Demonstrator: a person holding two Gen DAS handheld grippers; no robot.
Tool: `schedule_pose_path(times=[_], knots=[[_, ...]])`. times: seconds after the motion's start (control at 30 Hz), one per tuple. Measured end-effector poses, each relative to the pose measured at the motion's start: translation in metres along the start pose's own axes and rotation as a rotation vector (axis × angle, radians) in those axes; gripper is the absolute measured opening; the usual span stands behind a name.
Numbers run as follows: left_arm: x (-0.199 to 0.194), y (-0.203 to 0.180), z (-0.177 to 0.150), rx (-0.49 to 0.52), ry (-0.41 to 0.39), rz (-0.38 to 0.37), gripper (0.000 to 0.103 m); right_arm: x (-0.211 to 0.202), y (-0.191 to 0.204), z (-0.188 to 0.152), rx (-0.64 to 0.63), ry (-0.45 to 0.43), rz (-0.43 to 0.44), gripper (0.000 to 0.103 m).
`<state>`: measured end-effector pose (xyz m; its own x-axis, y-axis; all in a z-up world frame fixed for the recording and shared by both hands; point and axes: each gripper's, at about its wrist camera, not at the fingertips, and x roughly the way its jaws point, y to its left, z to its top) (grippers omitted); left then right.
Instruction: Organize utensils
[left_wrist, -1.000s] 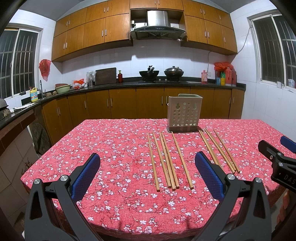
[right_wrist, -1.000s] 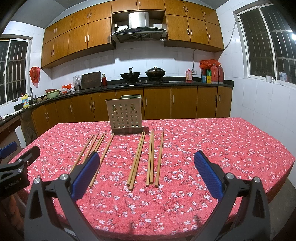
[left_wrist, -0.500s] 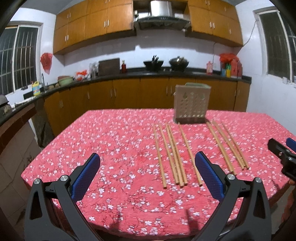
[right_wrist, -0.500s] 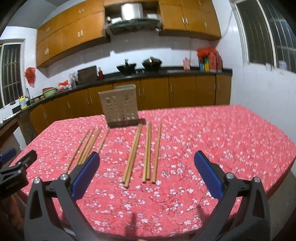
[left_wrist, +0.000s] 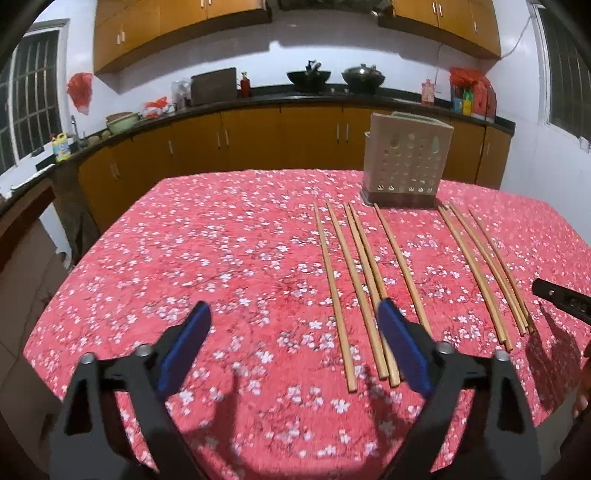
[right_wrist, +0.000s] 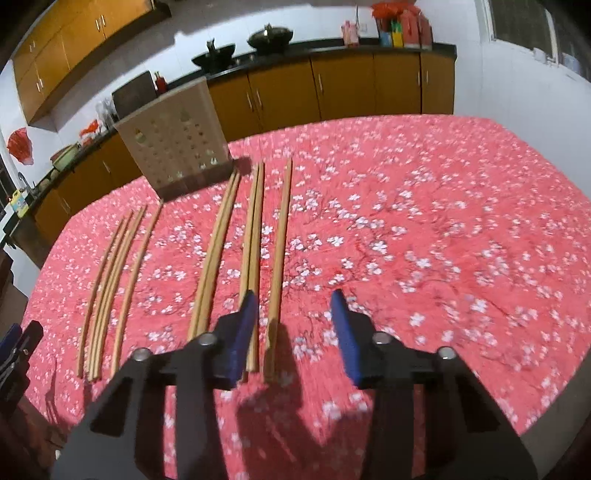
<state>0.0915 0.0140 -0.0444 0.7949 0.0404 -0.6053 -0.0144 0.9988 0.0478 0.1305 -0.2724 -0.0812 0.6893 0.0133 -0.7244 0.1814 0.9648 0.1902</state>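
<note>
A: We start with the container. The beige perforated plastic utensil holder (left_wrist: 406, 162) stands upright on the red tablecloth with white blossom print (left_wrist: 221, 258), at the far ends of the chopsticks. Its front wall is a flat panel with rows of round holes above a darker base. We cannot tell from either view what lies inside it.

B: Agreed. The long tan wooden chopsticks (left_wrist: 364, 280) lie flat on the cloth, roughly parallel, in two groups set apart: five nearer the left gripper, the rest farther right.

A: The left gripper with blue rubber pads on black arms (left_wrist: 293, 347) is spread wide above the cloth and holds nothing. Its right pad overlaps the near ends of the middle sticks in this view.

B: The right wrist view shows what the left does not. The right gripper (right_wrist: 293, 328) is spread, narrower than the left, low over the single chopstick at the right end of the row (right_wrist: 279, 254), whose near end sits between the blue pads (right_wrist: 341, 332). We cannot tell whether a pad touches it.

A: The left view shows only a black tip of that gripper at its right edge.
</note>
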Motion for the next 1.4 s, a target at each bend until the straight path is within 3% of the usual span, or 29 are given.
schedule_pose_path(times=[0.07,0.23,0.37,0.5,0.6,0.67,0.77,1.1,1.4], knots=[[0.008,-0.001,0.002,0.002,0.024,-0.023,0.072,0.012,0.003,0.003,-0.005,0.026,0.000,0.032],[0.027,-0.007,0.006,0.011,0.077,-0.070,0.062,0.030,0.008,0.007,-0.024,0.067,-0.004,0.027],[0.042,-0.010,0.006,0.003,0.130,-0.108,0.050,0.032,0.013,0.007,-0.066,0.057,-0.023,0.014],[0.051,-0.012,0.006,-0.008,0.171,-0.139,0.040,0.033,0.015,0.006,-0.085,0.049,-0.042,0.010],[0.058,-0.013,0.006,-0.006,0.198,-0.137,0.031,0.034,0.014,0.006,-0.083,0.050,-0.045,0.009],[0.064,-0.012,0.004,-0.011,0.224,-0.133,0.020,0.035,0.014,0.007,-0.087,0.052,-0.047,0.008],[0.070,-0.011,0.007,0.000,0.230,-0.120,0.013,0.038,0.015,0.012,-0.090,0.061,-0.047,0.008],[0.111,0.009,0.037,0.016,0.236,-0.044,0.008,0.065,0.003,0.045,-0.053,0.059,-0.062,0.008],[0.104,0.016,0.036,-0.022,0.230,-0.108,0.008,0.066,0.001,0.045,-0.063,0.048,-0.059,0.008]])
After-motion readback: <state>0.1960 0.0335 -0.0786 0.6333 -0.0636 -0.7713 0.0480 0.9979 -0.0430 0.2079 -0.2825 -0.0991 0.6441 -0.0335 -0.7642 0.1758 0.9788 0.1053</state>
